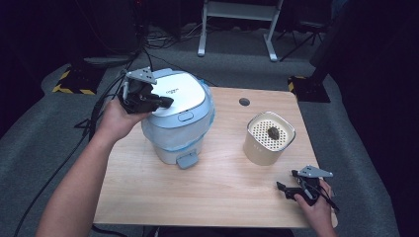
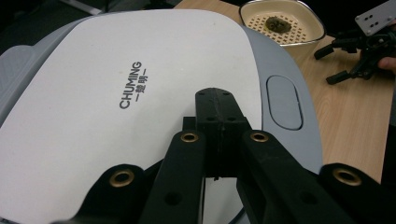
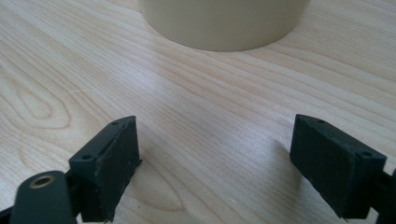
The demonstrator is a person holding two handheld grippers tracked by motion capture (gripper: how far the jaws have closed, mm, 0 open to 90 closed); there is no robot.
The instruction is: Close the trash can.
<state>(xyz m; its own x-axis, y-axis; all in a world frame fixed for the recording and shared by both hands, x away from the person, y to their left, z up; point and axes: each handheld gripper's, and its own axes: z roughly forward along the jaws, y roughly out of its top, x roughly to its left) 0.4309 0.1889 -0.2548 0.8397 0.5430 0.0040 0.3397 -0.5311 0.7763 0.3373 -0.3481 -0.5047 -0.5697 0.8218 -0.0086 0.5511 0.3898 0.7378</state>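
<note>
While the left gripper (image 1: 160, 101) rests over the white lid (image 1: 179, 94) of the bin (image 1: 173, 138), its jaws are pressed together with nothing between them, the tips lying just on or just above the lid; contact cannot be told. In the left gripper view the lid spreads beneath and ahead of the closed fingers (image 2: 219, 116), the printed word CHUMING sits to their left and the grey oval push button (image 2: 282, 102) just to their right; the lid's near edge is cut off by the frame. A bluish liner shows under the lid rim, and a grey pedal (image 1: 187, 159) juts from the bin's base. Farther right stands the cream container (image 1: 269, 138) with a perforated top and a dark lump (image 1: 272, 132) whose nature is hard to make out. At far right the right gripper (image 1: 291, 190) lies low on the wooden table (image 1: 212, 192), jaws wide apart and empty; ahead of its fingers (image 3: 114, 158) the container's base is cropped by the top edge.
</note>
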